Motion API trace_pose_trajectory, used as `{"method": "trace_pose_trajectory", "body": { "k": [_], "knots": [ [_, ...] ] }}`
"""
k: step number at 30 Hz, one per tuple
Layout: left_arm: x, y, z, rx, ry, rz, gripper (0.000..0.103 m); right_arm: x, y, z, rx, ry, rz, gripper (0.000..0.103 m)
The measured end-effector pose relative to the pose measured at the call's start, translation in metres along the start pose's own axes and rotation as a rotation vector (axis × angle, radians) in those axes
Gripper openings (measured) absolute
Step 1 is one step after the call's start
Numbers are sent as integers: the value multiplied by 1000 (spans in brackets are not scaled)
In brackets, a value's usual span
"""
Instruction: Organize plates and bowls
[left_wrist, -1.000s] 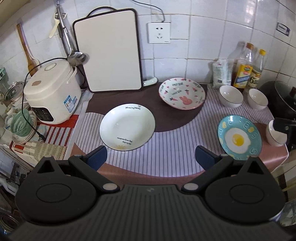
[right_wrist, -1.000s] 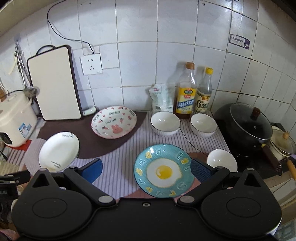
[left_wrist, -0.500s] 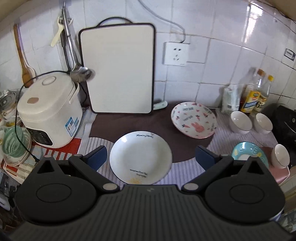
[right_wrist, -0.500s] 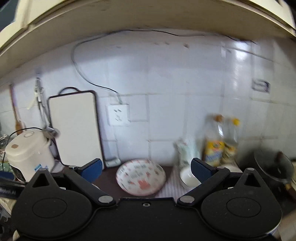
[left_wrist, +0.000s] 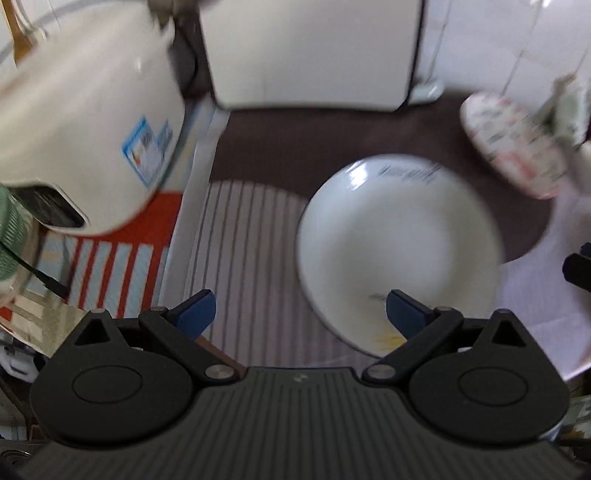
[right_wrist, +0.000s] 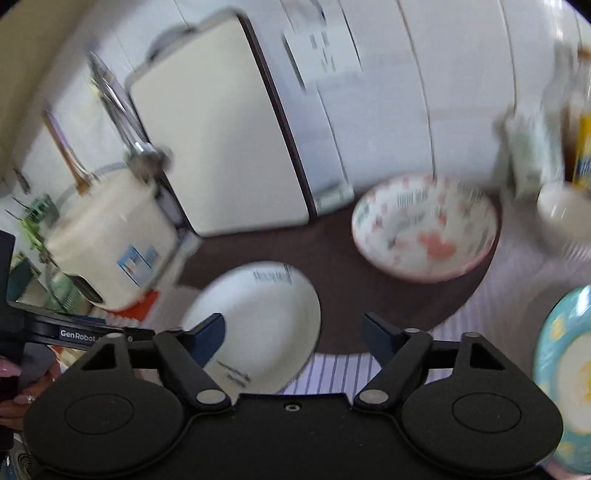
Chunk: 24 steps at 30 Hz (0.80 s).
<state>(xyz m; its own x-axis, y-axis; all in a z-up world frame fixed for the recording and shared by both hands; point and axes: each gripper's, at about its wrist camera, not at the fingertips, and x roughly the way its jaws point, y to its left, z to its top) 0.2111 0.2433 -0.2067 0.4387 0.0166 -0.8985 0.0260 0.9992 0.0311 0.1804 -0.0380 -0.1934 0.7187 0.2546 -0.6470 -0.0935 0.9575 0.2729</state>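
Note:
A plain white plate lies on the dark mat. My left gripper hangs open just above the plate's near left rim, its right fingertip over the plate and nothing gripped. My right gripper comes in low from the right with its jaws closing. Its left fingertip overlaps the white plate in the picture, and no pad presses on anything. A pink rabbit plate sits behind, a blue egg plate at the right, and a white bowl by the bottles. Both views are blurred.
A white rice cooker stands close on the left with its cord. A white cutting board leans on the tiled wall behind. Oil bottles stand at the back right. A hand holds the left gripper's body.
Both grippers have dropped toward the counter and swung left onto the white plate, which now looms large. The right gripper's fingers stand closer together than before.

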Motion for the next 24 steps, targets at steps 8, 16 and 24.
{"method": "trace_pose_trajectory", "body": {
  "k": [8, 16, 24],
  "knots": [
    [48, 29, 5, -88, -30, -70, 86, 72, -10, -35, 67, 120, -6, 53],
    [71, 38, 16, -181, 71, -176, 40, 85, -12, -34, 167, 158, -36, 17],
    [77, 19, 16, -145, 85, -222, 27, 99, -14, -37, 231, 173, -14, 17]
  ]
}}
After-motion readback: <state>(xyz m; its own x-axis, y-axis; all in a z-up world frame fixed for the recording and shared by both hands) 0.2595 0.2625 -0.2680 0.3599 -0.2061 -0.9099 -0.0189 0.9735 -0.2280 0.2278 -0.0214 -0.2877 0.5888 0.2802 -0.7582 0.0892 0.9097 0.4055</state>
